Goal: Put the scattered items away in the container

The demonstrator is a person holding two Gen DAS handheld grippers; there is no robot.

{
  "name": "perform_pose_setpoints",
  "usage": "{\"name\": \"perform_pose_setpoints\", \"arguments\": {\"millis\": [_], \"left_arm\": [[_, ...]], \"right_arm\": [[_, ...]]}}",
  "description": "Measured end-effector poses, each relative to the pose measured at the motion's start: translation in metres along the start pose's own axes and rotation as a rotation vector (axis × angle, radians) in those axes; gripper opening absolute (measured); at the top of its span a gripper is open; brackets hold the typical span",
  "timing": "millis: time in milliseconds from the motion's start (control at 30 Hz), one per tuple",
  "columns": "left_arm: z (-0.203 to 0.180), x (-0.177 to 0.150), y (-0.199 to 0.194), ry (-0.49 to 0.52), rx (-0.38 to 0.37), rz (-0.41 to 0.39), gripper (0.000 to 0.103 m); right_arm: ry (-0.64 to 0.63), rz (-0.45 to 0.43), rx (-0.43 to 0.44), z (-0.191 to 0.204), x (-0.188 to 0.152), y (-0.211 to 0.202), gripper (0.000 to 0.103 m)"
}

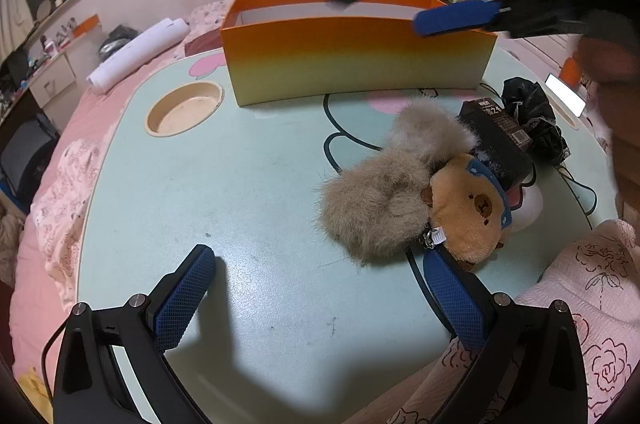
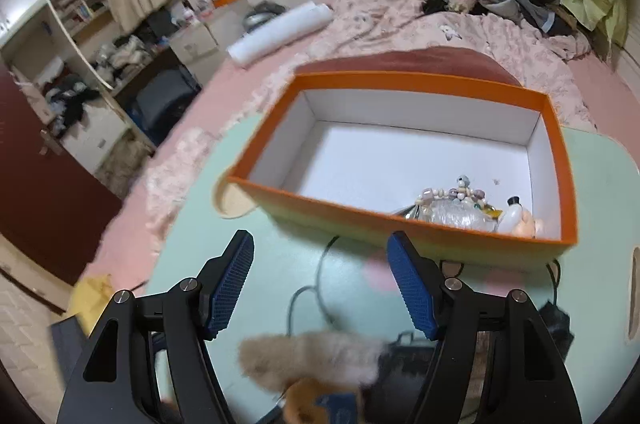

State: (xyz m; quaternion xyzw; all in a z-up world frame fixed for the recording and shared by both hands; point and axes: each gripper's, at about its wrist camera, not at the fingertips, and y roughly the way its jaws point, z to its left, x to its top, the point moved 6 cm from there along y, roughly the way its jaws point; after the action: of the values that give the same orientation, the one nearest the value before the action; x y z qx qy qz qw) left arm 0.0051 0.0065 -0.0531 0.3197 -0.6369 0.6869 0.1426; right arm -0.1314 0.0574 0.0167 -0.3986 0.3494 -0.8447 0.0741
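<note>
Box (image 2: 404,224): orange-rimmed, white inside, stood at the far side of your table (image 1: 240,224); a bead string (image 2: 452,193), a clear wrapped piece and a small white bottle (image 2: 512,214) already lay in its near right corner, the rest of the floor bare. Items left out: fur piece (image 1: 384,199), bear toy (image 1: 468,212), dark carton (image 1: 500,139) and black lace bundle (image 1: 532,111), all touching in one cluster at the table's right, well apart from the box. Your right gripper (image 2: 320,288): jaws spread, nothing between them, hanging above the table between cluster and box; judged to be between a drop and the next pick. Your left gripper (image 1: 320,296): jaws spread wide, empty, low over bare table, its right pad just beside the toy. Next move, by judgement: bring one gripper down onto the fur piece or toy, closing only once a single item sits between the pads, since they overlap. Hard to read: the carton's print; the cluster in the right view, blurred and cut by the lower edge; the box's near inner wall.
</note>
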Motion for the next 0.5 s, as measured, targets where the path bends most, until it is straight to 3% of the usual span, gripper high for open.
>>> {"name": "perform_pose_setpoints", "arguments": {"millis": [100, 233, 333, 500], "left_arm": [[0.000, 0.000, 0.000, 0.000, 0.000, 0.000, 0.103], [0.000, 0.000, 0.000, 0.000, 0.000, 0.000, 0.103], [0.000, 0.001, 0.001, 0.005, -0.001, 0.006, 0.103], [-0.004, 0.014, 0.009, 0.016, -0.003, 0.036, 0.103]], "right_arm": [[-0.009, -0.074, 0.012, -0.001, -0.007, -0.037, 0.070], [-0.015, -0.176, -0.093, -0.022, -0.028, -0.090, 0.070], [-0.015, -0.161, -0.150, -0.039, -0.054, -0.102, 0.070], [0.006, -0.116, -0.325, -0.079, -0.096, -0.099, 0.070]]}}
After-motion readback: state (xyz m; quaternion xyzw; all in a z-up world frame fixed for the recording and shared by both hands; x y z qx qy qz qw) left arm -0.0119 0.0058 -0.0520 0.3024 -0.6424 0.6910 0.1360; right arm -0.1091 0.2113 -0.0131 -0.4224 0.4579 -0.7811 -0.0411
